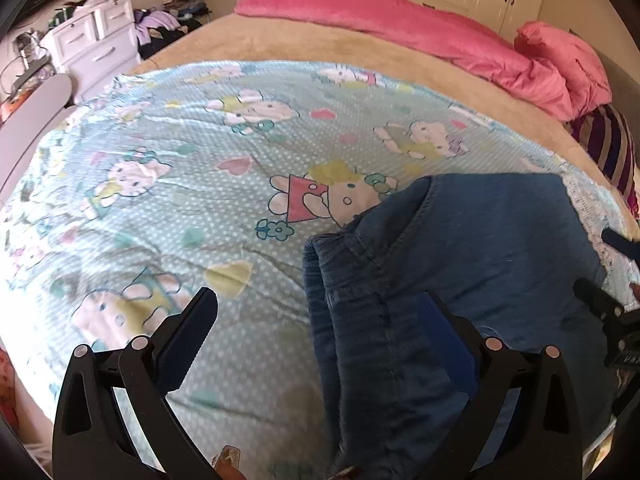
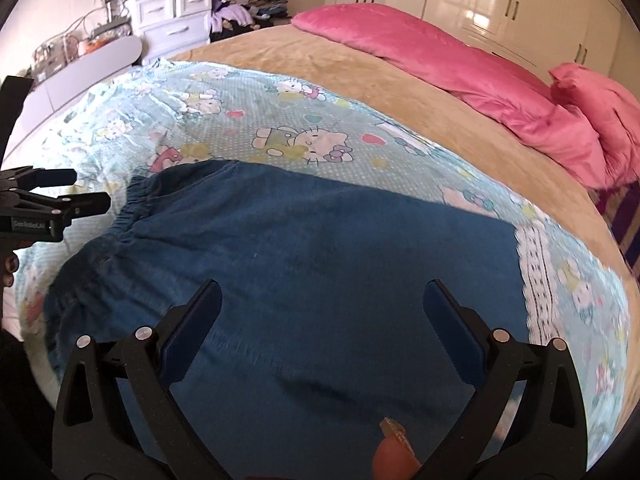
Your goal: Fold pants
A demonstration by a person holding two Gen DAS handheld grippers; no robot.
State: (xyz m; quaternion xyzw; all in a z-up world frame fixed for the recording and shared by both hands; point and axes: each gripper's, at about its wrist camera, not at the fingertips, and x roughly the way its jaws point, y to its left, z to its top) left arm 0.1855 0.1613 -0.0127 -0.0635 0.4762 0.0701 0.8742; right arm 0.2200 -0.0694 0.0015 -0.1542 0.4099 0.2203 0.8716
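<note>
The pants (image 2: 304, 264) lay folded flat on the cartoon sheet (image 1: 160, 200) — elastic waist toward the white drawers (image 2: 172, 16), blunt edge beside the sheet's lace trim. The left gripper (image 1: 316, 320) hovered over the waist end, fingers spread wide, pinching nothing. The right gripper (image 2: 322, 304) hung above the denim's middle — fingers equally spread. Pink bedding (image 2: 460, 64) lay well beyond the pants.

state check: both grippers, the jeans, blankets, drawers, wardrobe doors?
Left gripper: open, empty, over waistband end.
Right gripper: open, empty, above the denim.
Blue denim pants: folded, flat on the sheet.
Cartoon-cat print blue sheet: spread out.
Pink plush blanket: bunched.
White plastic drawers: shut.
Glossy cream wardrobe doors: shut.
</note>
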